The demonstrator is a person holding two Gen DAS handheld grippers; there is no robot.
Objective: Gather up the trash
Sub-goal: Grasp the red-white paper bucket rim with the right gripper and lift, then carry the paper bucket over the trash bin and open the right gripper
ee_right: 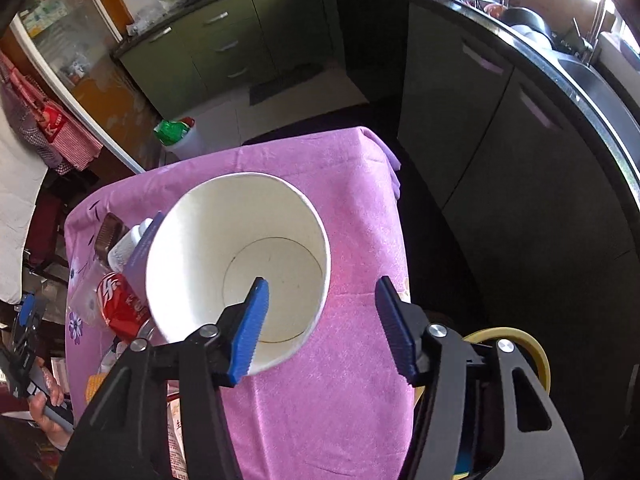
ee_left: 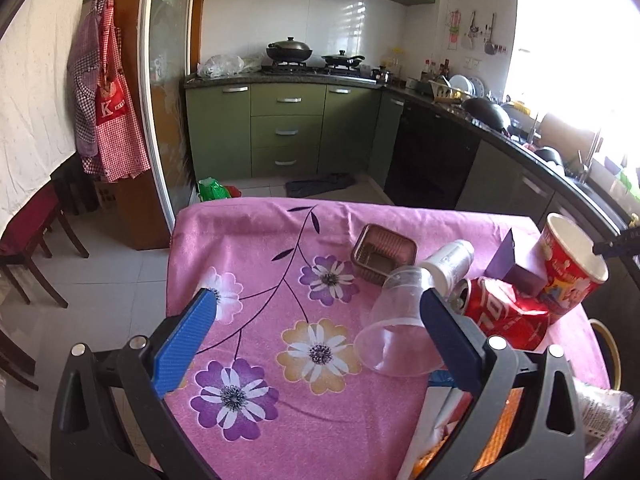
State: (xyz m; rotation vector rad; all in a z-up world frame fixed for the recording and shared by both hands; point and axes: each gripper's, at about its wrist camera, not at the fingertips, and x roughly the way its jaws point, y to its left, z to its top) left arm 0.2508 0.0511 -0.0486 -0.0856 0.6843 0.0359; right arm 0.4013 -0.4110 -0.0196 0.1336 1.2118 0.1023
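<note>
Right gripper (ee_right: pixel 322 320) straddling rim of tall white-lined red paper cup (ee_right: pixel 240 264) near table's right edge, jaws part-open, pads not pressing. Left gripper (ee_left: pixel 318 336) gaping wide, empty, clear plastic cup (ee_left: pixel 396 320) lying beside one finger. Red crushed can (ee_left: pixel 504 312), white bottle (ee_left: pixel 448 260), brown tray (ee_left: pixel 384 252) all sitting uncollected on pink floral tablecloth (ee_left: pixel 260 240); collecting apparently barely beginning.

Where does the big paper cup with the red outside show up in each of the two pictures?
Left wrist view: paper cup stands at the far right, behind the crushed red can.
Right wrist view: paper cup fills the middle, white inside showing.
Shared landmark: crushed red can beside it.
</note>
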